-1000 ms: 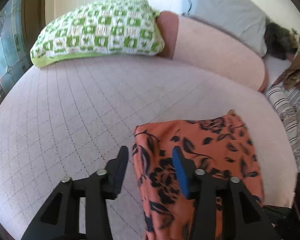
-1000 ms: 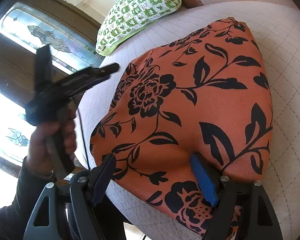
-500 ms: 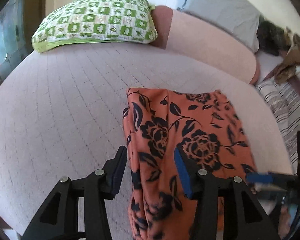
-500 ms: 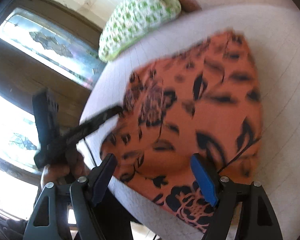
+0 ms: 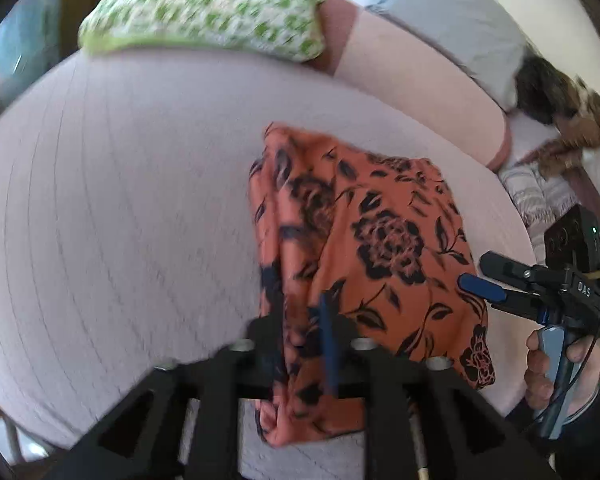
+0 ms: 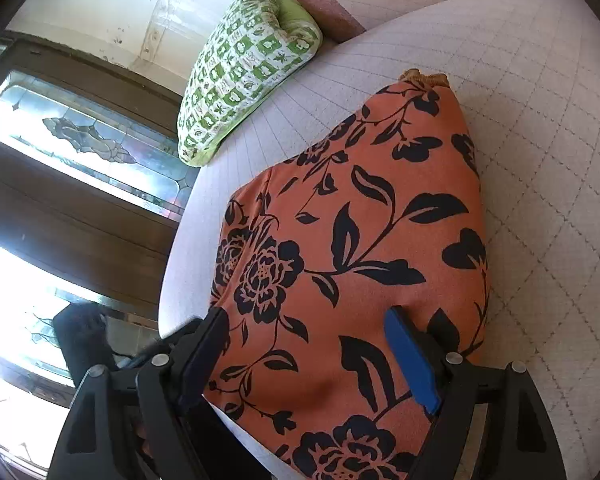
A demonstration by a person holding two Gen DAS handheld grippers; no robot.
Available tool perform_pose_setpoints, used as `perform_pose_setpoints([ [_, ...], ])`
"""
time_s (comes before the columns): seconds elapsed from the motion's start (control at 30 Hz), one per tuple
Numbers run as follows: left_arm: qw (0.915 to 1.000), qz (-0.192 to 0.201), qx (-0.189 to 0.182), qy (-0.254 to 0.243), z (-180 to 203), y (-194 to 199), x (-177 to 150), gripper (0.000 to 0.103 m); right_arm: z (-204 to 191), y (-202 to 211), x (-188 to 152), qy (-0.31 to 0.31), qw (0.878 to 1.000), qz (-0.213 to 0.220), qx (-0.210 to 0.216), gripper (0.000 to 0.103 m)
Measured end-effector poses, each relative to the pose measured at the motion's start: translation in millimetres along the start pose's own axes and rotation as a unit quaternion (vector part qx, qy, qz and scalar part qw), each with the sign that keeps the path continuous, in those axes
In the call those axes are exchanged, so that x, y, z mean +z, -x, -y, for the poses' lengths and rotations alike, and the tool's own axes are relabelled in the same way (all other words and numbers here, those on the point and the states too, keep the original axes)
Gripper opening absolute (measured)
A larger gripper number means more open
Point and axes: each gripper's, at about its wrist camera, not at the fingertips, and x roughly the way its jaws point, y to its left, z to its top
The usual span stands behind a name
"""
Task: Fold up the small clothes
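Orange floral garment (image 5: 380, 248) lying on the pale quilted bed (image 5: 120, 220), my left gripper (image 5: 300, 344) just closing, its jaws pinching the bunched near-left edge, my right gripper (image 6: 312, 344) spread wide over the cloth's near end, gripping nothing, green checked pillow (image 6: 244, 68) beyond.

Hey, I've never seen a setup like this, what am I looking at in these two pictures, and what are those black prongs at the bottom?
The prongs are hand-held grippers, one in each of a person's hands, each with a camera looking along its fingers. The left gripper has just been closing on a bunched edge of the orange flowered garment, which lies on a quilted pale bed. The right gripper, in its own camera, stands open over the same garment, holding nothing. A green checked pillow lies further back.
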Motion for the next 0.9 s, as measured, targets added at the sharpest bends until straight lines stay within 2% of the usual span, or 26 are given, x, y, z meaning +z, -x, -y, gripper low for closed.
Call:
perform_pose_setpoints([
  [0.03,1.0,0.008,0.003,0.002,-3,4,-3,0.042,0,0,0,0.0,1.0,-0.001,0.001,0.083],
  [0.13,0.9994,0.027,-0.022,0.003,1,25,-11,0.051,-1,-1,2,0.005,1.0,-0.002,0.002,0.083],
  [0.23,0.9995,0.018,-0.022,-0.01,9,22,-18,0.052,0,-2,1,0.004,1.0,0.002,0.004,0.083],
  [0.27,0.9998,0.004,-0.015,-0.01,11,15,-21,0.045,0,-2,1,0.003,1.0,0.003,0.004,0.083],
  [0.3,0.9998,-0.007,-0.007,-0.017,15,6,-23,0.016,0,-2,0,0.003,1.0,0.004,0.004,0.083],
  [0.33,0.9995,-0.014,0.007,-0.028,18,-1,-26,0.009,0,-1,0,0.004,1.0,0.004,0.004,0.083],
  [0.37,0.9994,-0.017,0.007,-0.03,16,-8,-29,0.008,0,-1,0,0.005,1.0,0.003,0.005,0.083],
  [0.43,0.9996,-0.026,-0.012,0.009,4,-7,-31,0.006,0,-2,1,0.006,1.0,-0.001,0.005,0.083],
  [0.47,0.9996,-0.014,-0.014,0.019,3,4,-31,0.005,0,-2,2,0.005,1.0,-0.004,0.004,0.083],
  [0.53,0.9998,0.021,-0.003,-0.004,12,31,-32,0.005,-3,0,3,0.008,1.0,-0.01,0.001,0.083],
  [0.6,1.0,0.004,0.002,-0.005,9,25,-36,0.005,-3,-1,4,0.012,1.0,-0.013,-0.001,0.083],
  [0.67,0.9992,-0.038,0.014,0.007,-8,-9,-44,0.006,-2,-3,6,0.009,1.0,-0.013,-0.002,0.083],
  [0.7,0.9993,-0.033,0.006,0.015,-12,-10,-43,0.007,-3,-3,6,0.008,1.0,-0.016,-0.003,0.083],
  [0.77,0.9996,-0.024,0.016,-0.007,-5,-2,-40,0.007,-8,3,9,0.009,1.0,-0.023,-0.009,0.083],
  [0.83,0.999,-0.025,0.025,-0.028,-1,-2,-40,0.007,-14,19,16,0.021,1.0,-0.001,0.012,0.083],
  [0.9,0.9994,-0.027,0.017,-0.017,-5,-6,-41,0.008,-13,31,30,0.009,0.999,0.024,0.024,0.083],
])
